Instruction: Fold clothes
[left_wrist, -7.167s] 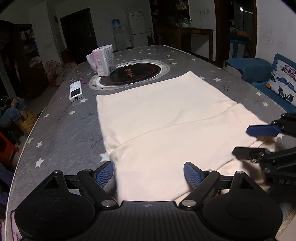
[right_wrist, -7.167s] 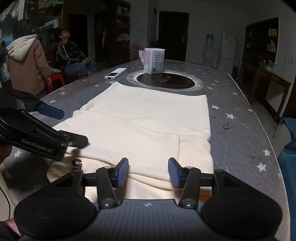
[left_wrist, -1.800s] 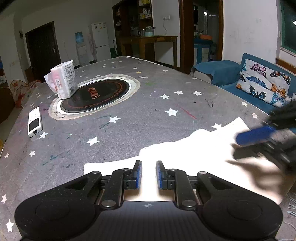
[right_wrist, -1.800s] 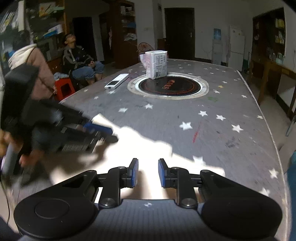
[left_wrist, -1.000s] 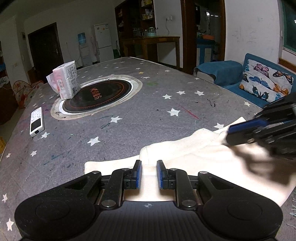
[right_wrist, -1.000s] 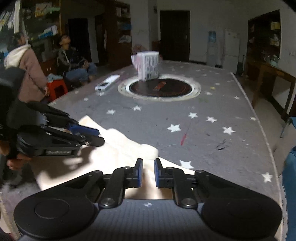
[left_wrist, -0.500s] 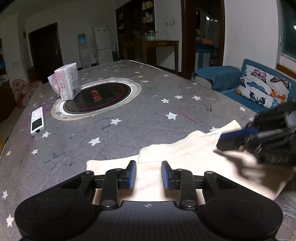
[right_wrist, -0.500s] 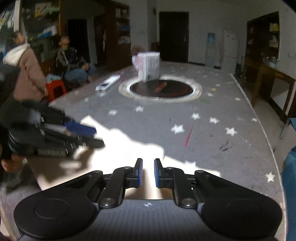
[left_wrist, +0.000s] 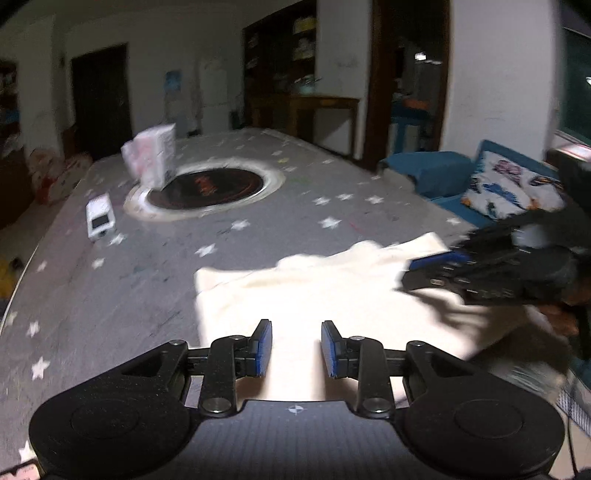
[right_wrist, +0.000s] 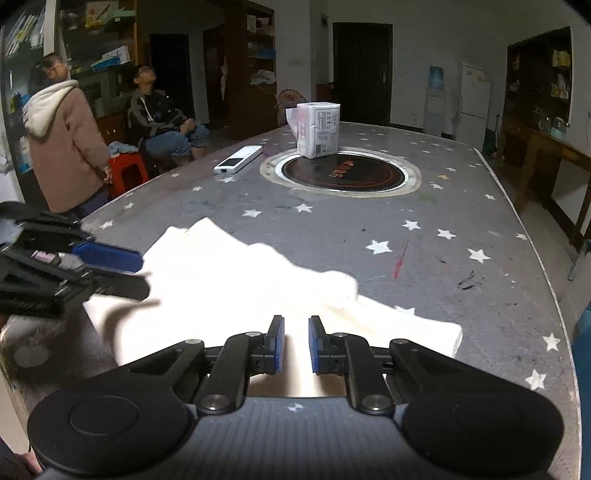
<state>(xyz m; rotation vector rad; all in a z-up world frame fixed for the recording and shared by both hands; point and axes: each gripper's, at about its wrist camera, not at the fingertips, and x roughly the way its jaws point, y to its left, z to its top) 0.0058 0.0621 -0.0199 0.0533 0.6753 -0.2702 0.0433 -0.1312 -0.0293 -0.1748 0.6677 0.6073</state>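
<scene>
A cream garment lies folded in a thick band along the near edge of the grey star-patterned table. My left gripper is open and empty just above the garment's left part. My right gripper hovers over the garment with a narrow gap between its blue pads and nothing between them. Each gripper shows in the other's view: the right one at the garment's right end, the left one at the left end.
A white tissue pack stands on the rim of a round black hotplate at the table's middle. A white remote lies to its left. Two people are beyond the left edge. A blue sofa stands to the right.
The left gripper has opened wider and let the garment go. The right gripper's pads have parted slightly. The left view is blurred by motion, and the garment now lies flatter on the table.
</scene>
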